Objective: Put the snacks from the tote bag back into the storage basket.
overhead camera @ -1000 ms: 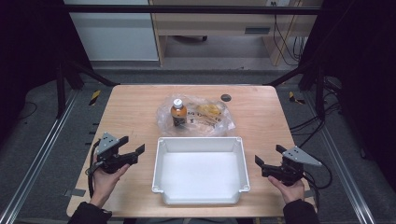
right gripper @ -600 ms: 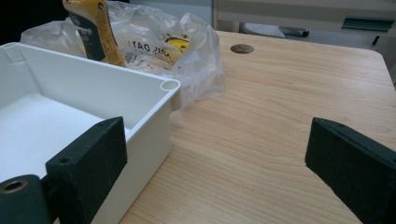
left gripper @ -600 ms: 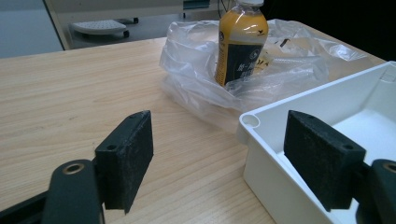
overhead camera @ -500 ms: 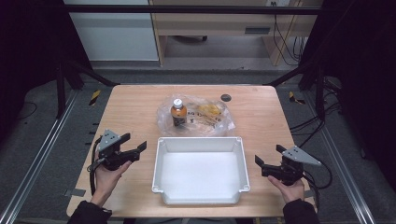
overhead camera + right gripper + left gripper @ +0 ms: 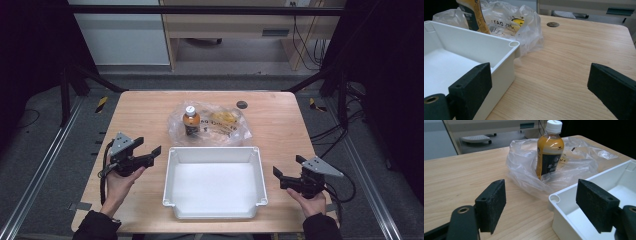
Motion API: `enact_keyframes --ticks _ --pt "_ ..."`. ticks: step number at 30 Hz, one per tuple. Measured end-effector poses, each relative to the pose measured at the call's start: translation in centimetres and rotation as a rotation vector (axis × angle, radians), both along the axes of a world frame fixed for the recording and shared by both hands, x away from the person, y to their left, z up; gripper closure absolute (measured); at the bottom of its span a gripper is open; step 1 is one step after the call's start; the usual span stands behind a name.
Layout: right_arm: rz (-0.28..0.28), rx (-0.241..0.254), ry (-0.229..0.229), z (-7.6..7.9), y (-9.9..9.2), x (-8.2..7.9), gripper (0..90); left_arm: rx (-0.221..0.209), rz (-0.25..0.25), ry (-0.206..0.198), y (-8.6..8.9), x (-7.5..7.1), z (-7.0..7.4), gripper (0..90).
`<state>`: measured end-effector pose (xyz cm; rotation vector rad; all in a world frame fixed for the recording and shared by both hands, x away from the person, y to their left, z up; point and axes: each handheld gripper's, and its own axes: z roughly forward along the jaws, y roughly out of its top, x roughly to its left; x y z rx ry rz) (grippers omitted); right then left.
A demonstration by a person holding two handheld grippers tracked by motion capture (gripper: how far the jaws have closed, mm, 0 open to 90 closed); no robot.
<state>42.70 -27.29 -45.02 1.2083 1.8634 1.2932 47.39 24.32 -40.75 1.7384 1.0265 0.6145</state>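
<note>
A white plastic bin (image 5: 214, 151) sits empty at the front middle of the wooden table. Behind it lies a clear plastic bag (image 5: 225, 127) with yellow snacks inside, and an orange drink bottle (image 5: 190, 121) with a white cap stands upright in its folds. My left gripper (image 5: 149, 151) is held open just left of the bin, aimed toward the bottle (image 5: 549, 150) and the bin's near corner (image 5: 556, 199). My right gripper (image 5: 287, 171) hovers open right of the bin, its left jaw beside the bin wall (image 5: 506, 65). Nothing is between either pair of jaws.
A small dark round hole (image 5: 242, 104) marks the table's far right. Bare wood (image 5: 574, 62) stretches right of the bin and bare wood (image 5: 459, 177) lies left of the bag. Black frame rails and cables run along both table sides.
My left gripper has drifted forward and rightward toward the bin's left corner. The right gripper, bin, bag and bottle have stayed put.
</note>
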Motion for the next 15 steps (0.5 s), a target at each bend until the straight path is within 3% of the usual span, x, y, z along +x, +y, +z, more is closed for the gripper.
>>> enact_keyframes --ticks 15 --pt "-0.004 0.002 0.006 0.0 0.0 0.0 5.6 -0.003 -0.006 -0.015 -1.5 1.4 1.0 23.5"
